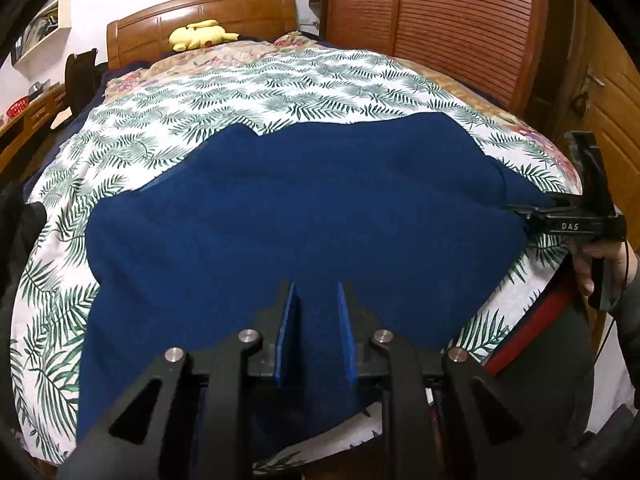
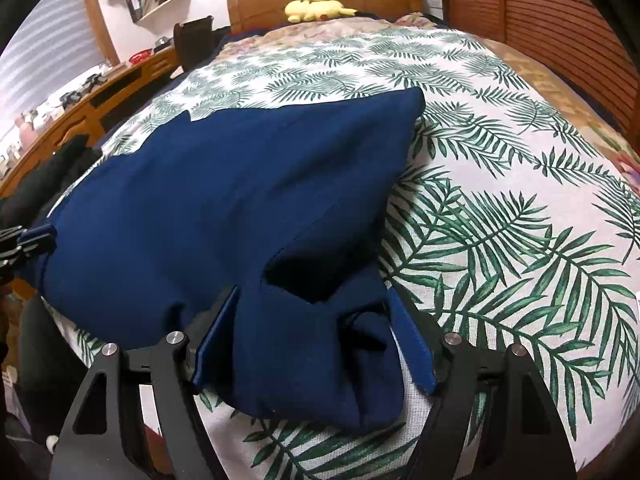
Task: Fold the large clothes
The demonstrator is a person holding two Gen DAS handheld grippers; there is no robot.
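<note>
In the left wrist view, the navy garment [image 1: 304, 216] lies spread on the leaf-print bedcover [image 1: 192, 108]. The left gripper [image 1: 316, 336] has cloth between its 2 jaws, seemingly gripped. To fold well, both hands should lift evenly, I think.

The right wrist view alone shows the right gripper [image 2: 312, 340] wide, with bunched cloth between its jaws; a firm grip I cannot confirm.

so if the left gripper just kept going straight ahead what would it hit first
Most likely more of the navy garment, which already lies between the left gripper fingers and spreads ahead of it; beyond lies the leaf-print bedspread. Depth is uncertain.
</note>
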